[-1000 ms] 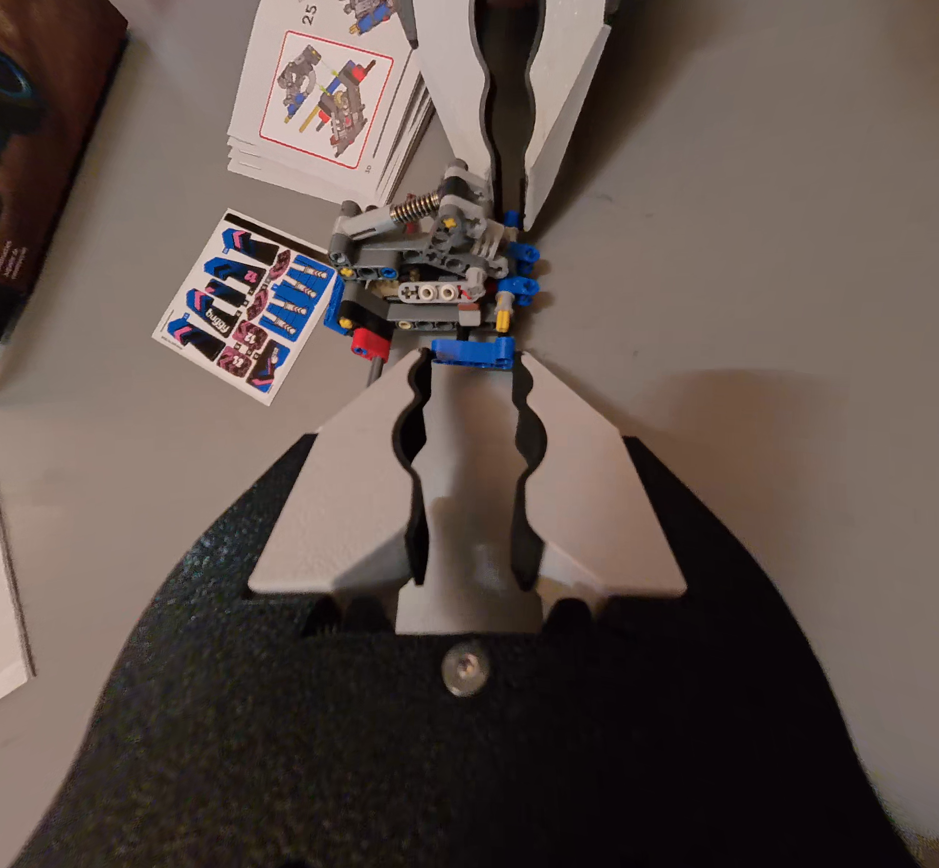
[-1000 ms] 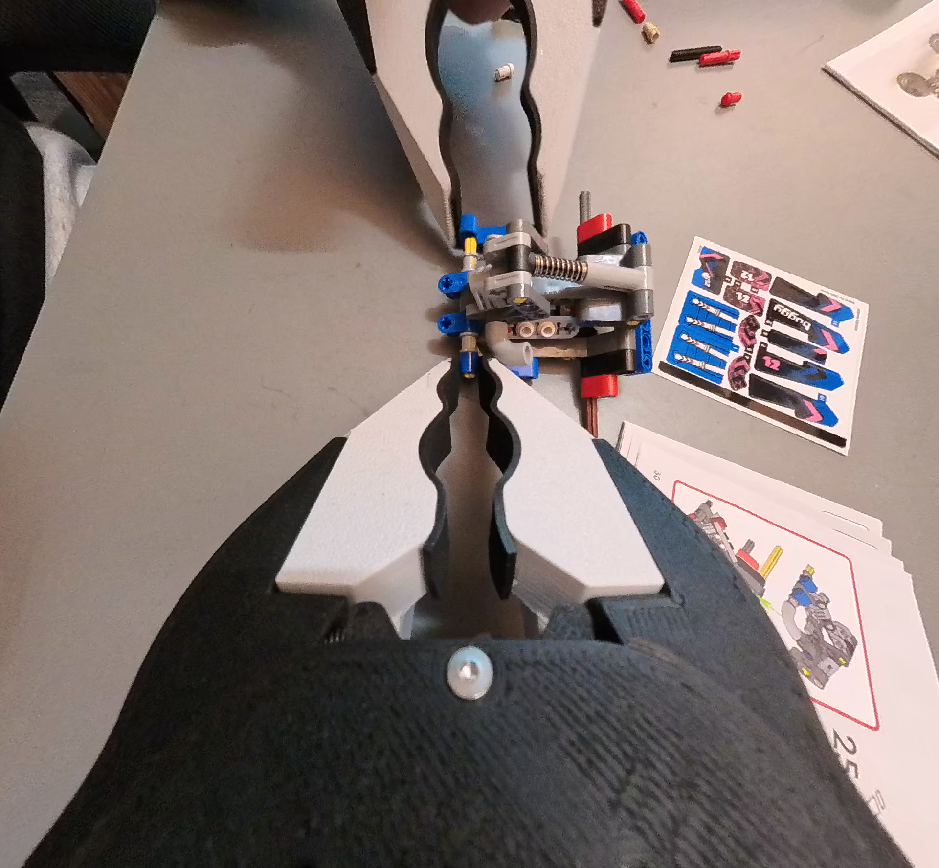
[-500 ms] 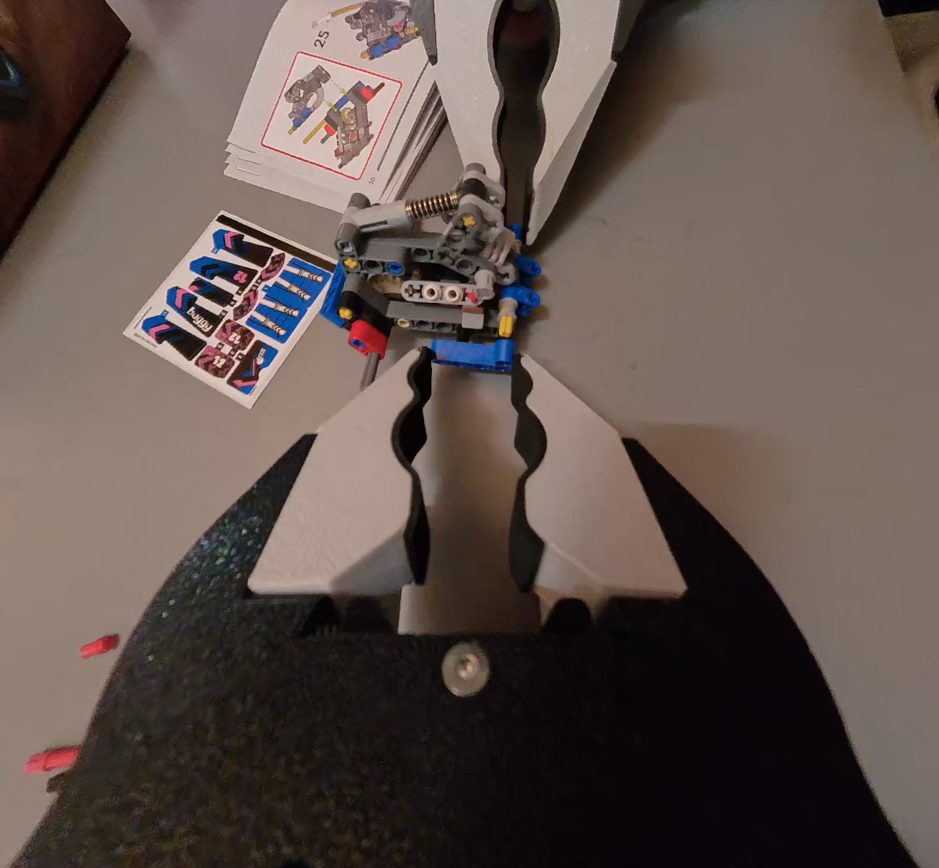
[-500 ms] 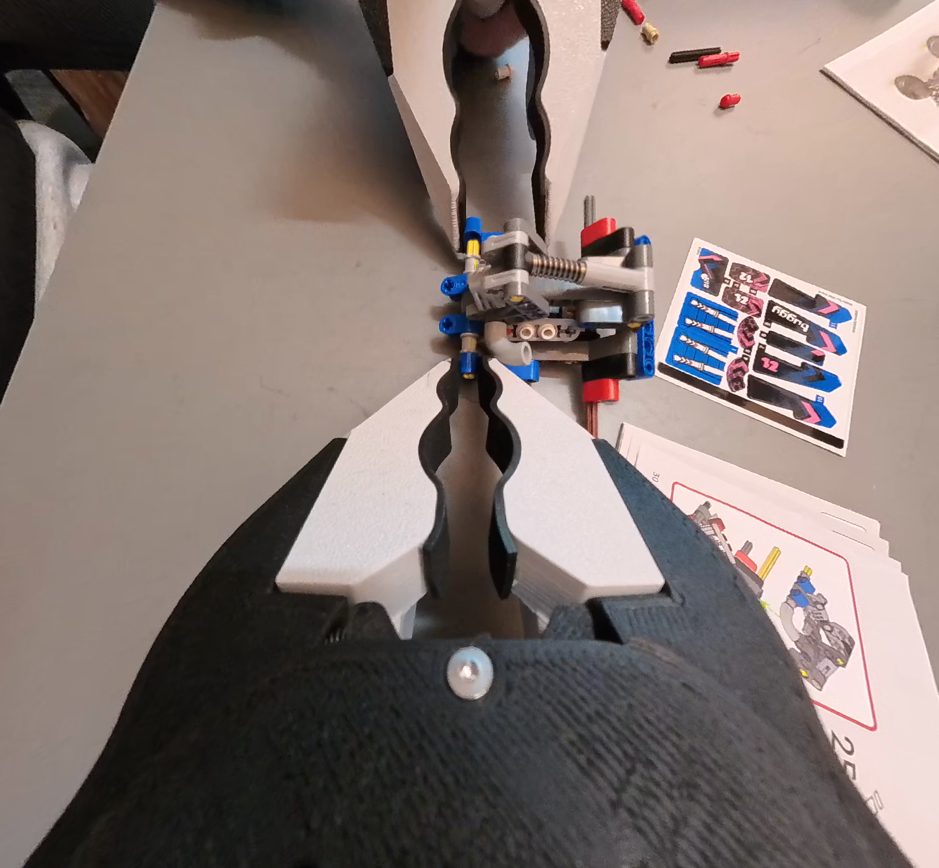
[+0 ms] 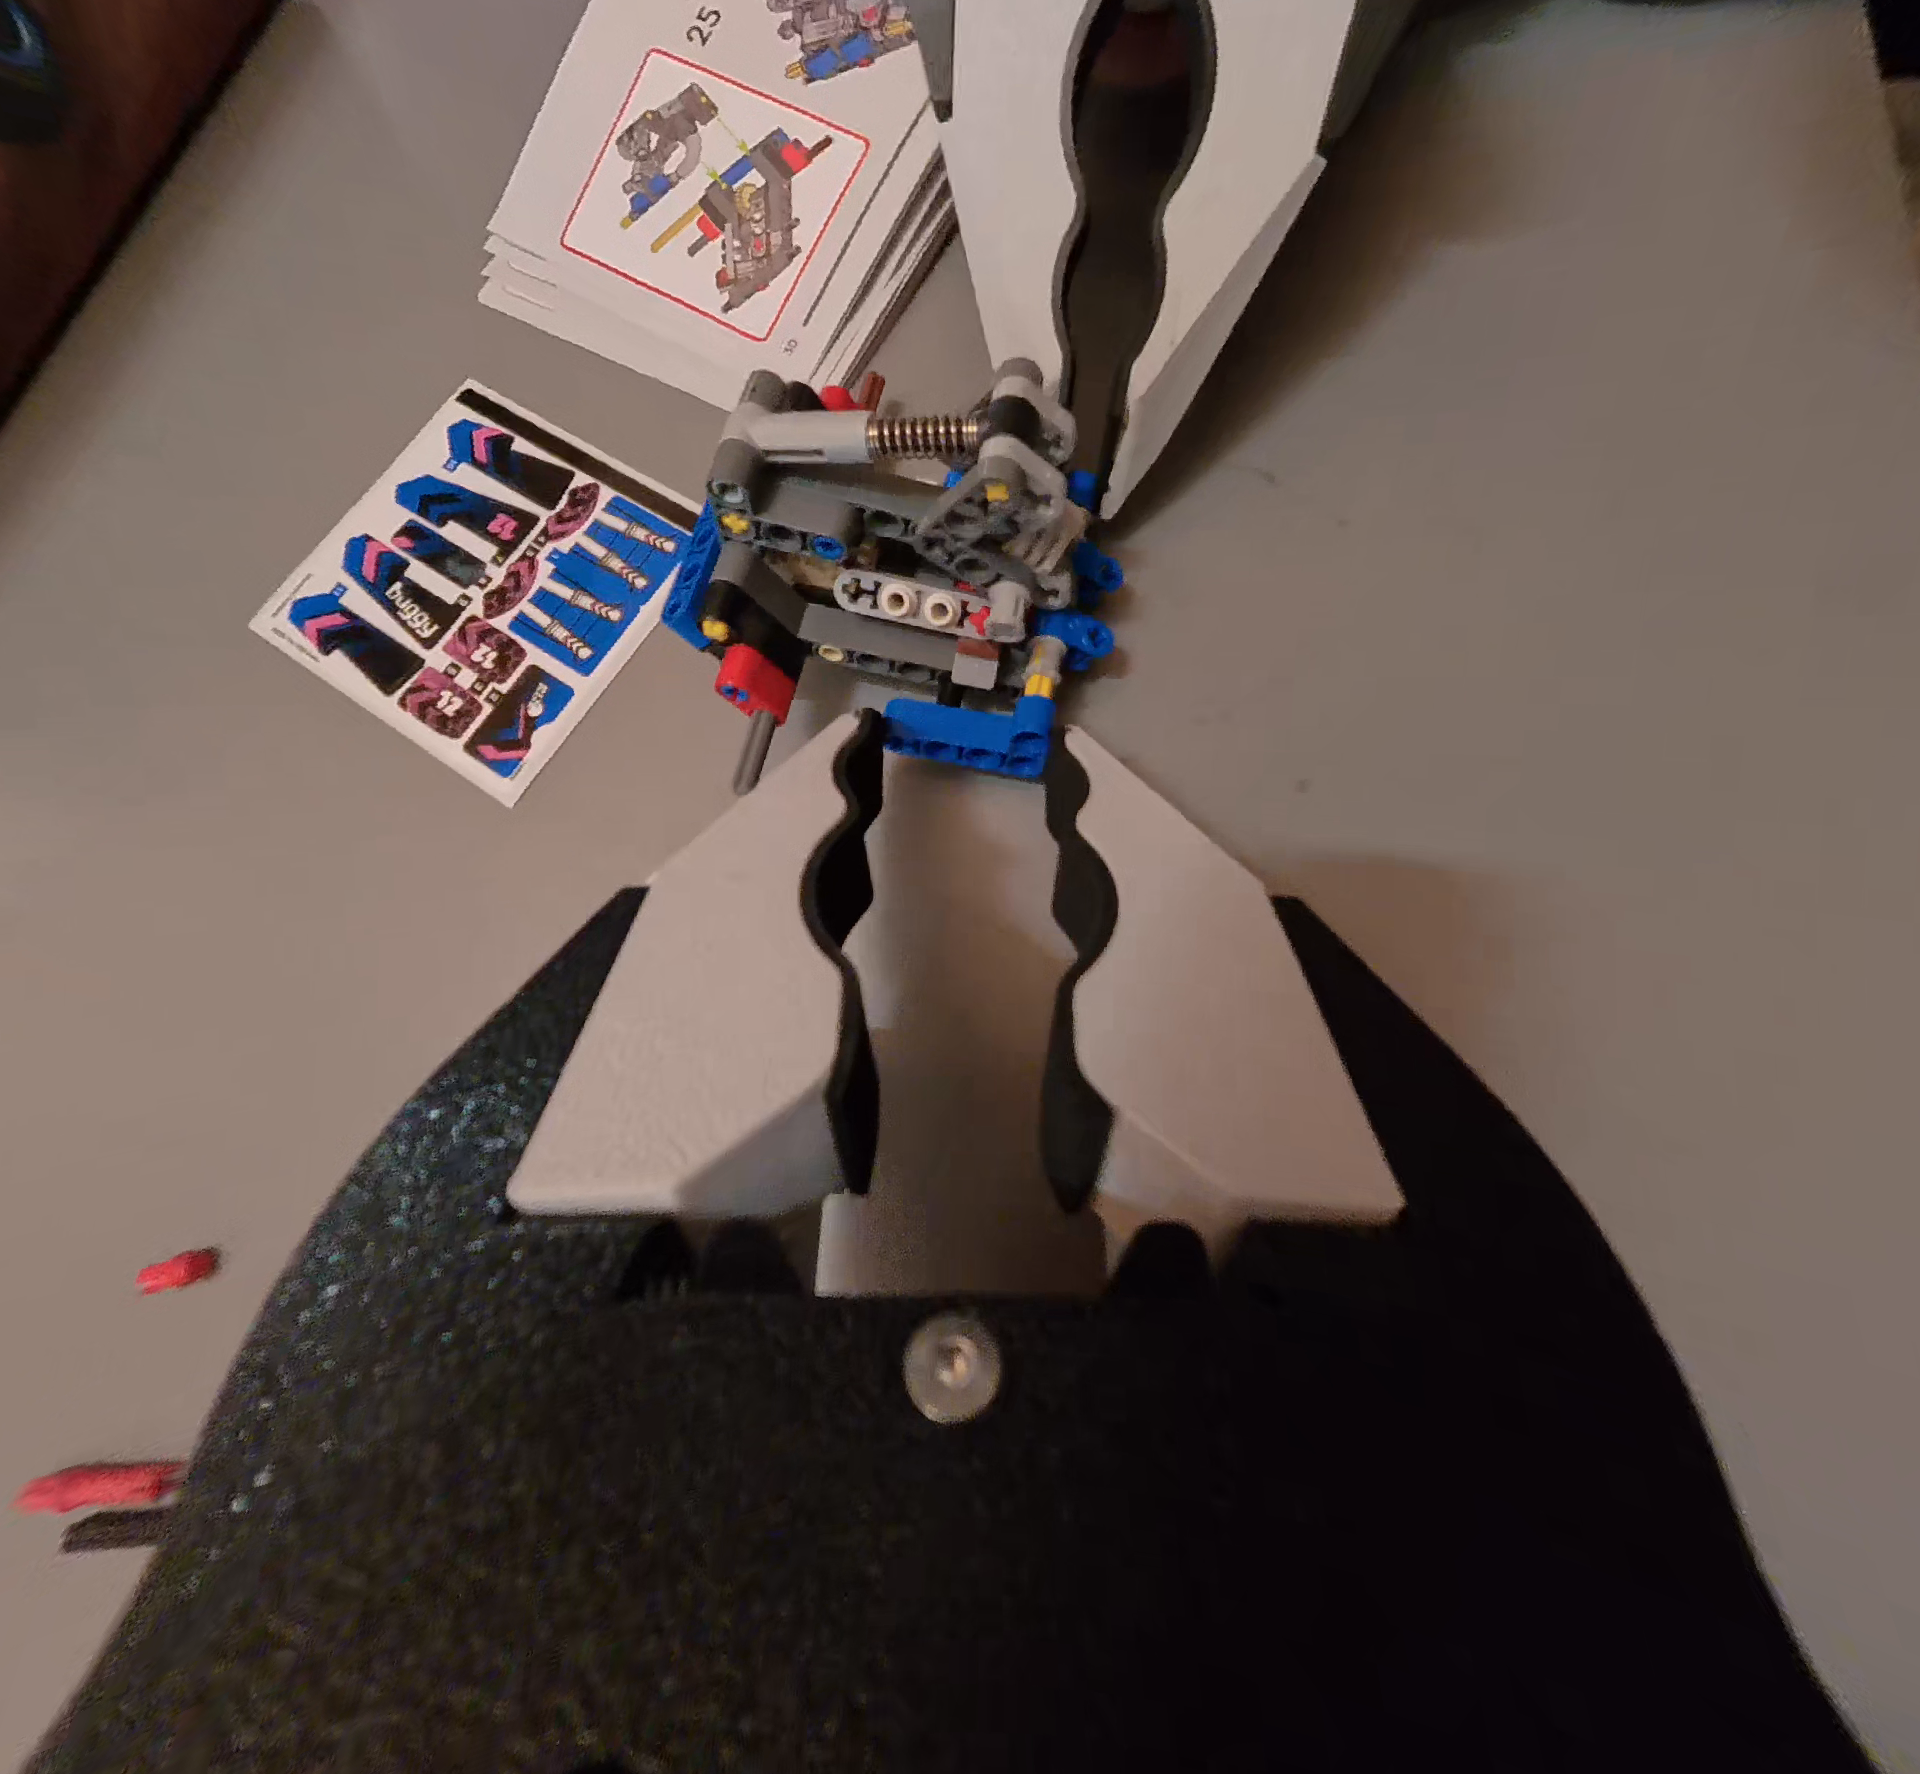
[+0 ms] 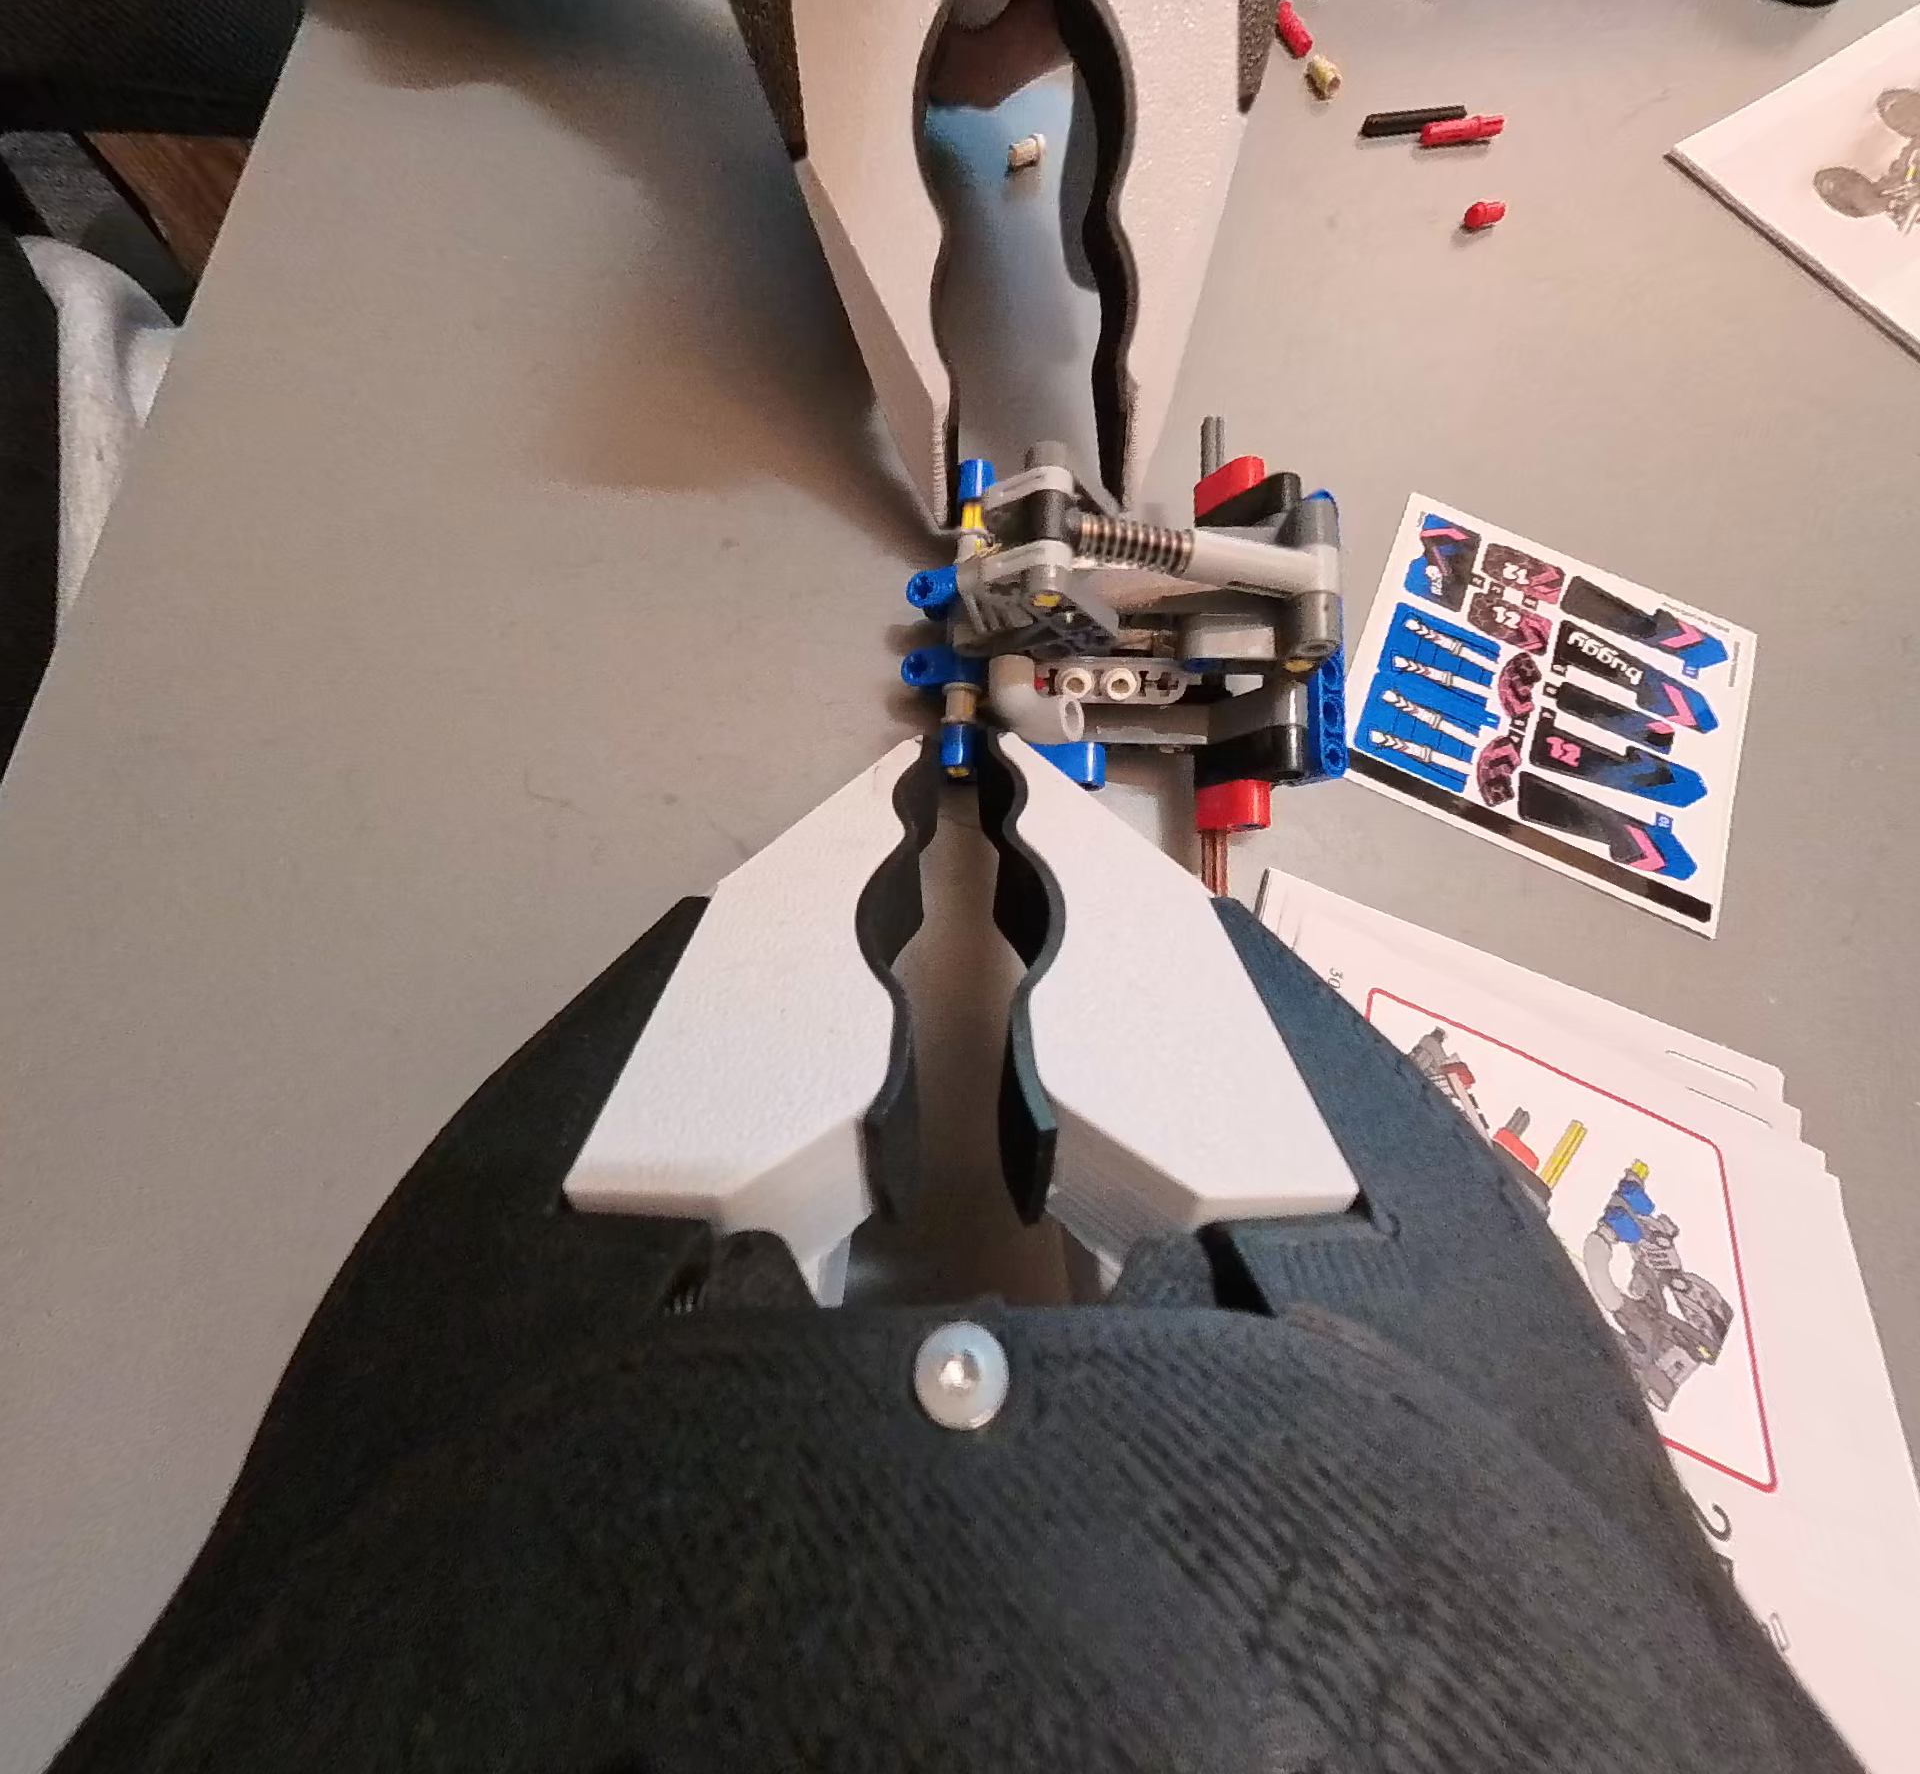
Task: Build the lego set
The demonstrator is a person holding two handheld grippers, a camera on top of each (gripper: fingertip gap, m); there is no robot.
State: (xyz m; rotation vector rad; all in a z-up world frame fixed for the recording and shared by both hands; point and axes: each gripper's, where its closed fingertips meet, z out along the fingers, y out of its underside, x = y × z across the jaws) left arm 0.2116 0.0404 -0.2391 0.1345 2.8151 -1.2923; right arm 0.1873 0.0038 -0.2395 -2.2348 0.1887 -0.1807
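A: Where's the lego model (image 5: 894, 571)?
B: Mid-table, pinched between both grippers; left gripper (image 5: 961, 737) clamps its blue beam, right gripper (image 6: 961, 753) its blue pin.
A: Open room?
B: Bare table (image 6: 468, 477) at nine o'clock; sticker sheet (image 6: 1548, 696) at three.

The gray table (image 6: 520, 498) holds everything. A brown box (image 5: 94, 93) sits at one corner. A white card (image 6: 1829, 155) with small silver bits lies at another edge.
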